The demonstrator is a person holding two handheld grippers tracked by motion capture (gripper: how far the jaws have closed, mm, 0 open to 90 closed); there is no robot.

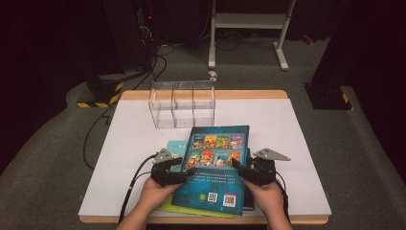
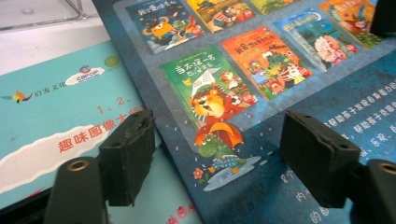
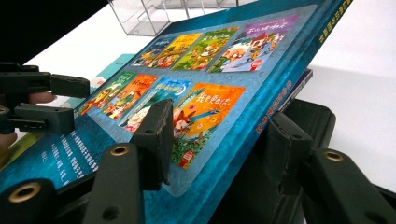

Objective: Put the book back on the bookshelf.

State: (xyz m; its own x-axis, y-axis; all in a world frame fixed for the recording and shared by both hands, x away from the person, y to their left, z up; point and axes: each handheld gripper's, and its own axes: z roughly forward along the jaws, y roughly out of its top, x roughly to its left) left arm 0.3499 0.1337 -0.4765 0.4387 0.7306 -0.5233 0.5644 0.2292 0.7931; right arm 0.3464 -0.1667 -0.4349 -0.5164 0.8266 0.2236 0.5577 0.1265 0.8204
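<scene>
- The blue picture book (image 1: 216, 167) is found at the near middle of the white table (image 1: 297, 143), back cover up, lying over a teal book (image 1: 175, 147) and a yellow-green one (image 1: 191, 209); its right edge is tilted up off the pile in the right gripper view.
- The right gripper (image 1: 243, 168) is set astride that raised spine edge, one jaw over the cover and one under it; whether the pads already press cannot be told.
- The left gripper (image 1: 186, 173) is held at the book's left edge, jaws spread apart, one over the blue cover and one over the teal book; nothing is gripped.
- The step in hand is judged to be the lifting of the top book off the pile.
- A firm pinch at the spine is called for next, then a lift toward the clear divided holder (image 1: 183, 104) standing well behind.
</scene>
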